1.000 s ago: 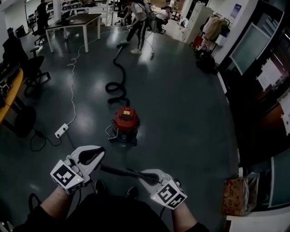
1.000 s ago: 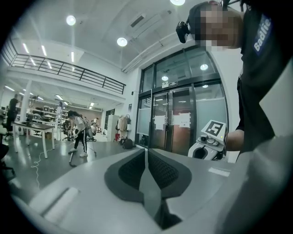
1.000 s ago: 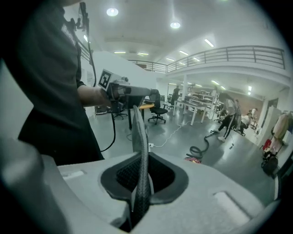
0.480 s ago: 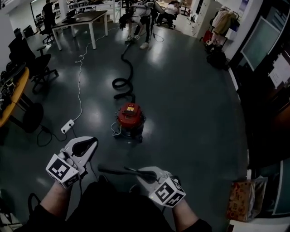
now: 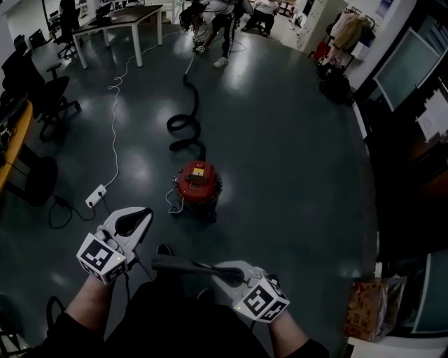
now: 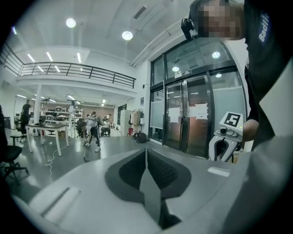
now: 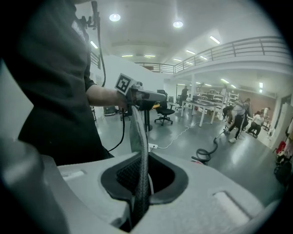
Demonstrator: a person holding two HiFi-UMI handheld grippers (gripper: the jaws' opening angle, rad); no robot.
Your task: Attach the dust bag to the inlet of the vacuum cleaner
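The red vacuum cleaner (image 5: 198,183) stands on the dark floor ahead of me, and a black hose (image 5: 183,126) runs away from it. The dust bag (image 5: 192,266), a dark flat sheet, hangs stretched between my two grippers, low in the head view. My left gripper (image 5: 145,215) is shut on one edge of it; in its own view that edge (image 6: 149,183) shows as a thin grey strip between the pads. My right gripper (image 5: 224,271) is shut on the other end, where the bag (image 7: 138,137) rises from its jaws toward the left gripper (image 7: 137,97).
A white power strip (image 5: 96,196) and its cable lie left of the vacuum. Office chairs (image 5: 42,91) and an orange table edge (image 5: 10,143) stand at the left, desks (image 5: 115,21) and people (image 5: 217,17) at the far end. A paper bag (image 5: 364,308) and glass doors (image 6: 192,114) are on the right.
Both grippers have shifted a little with the bag still stretched between them. The head view has swung slightly; the vacuum sits at about the same place.
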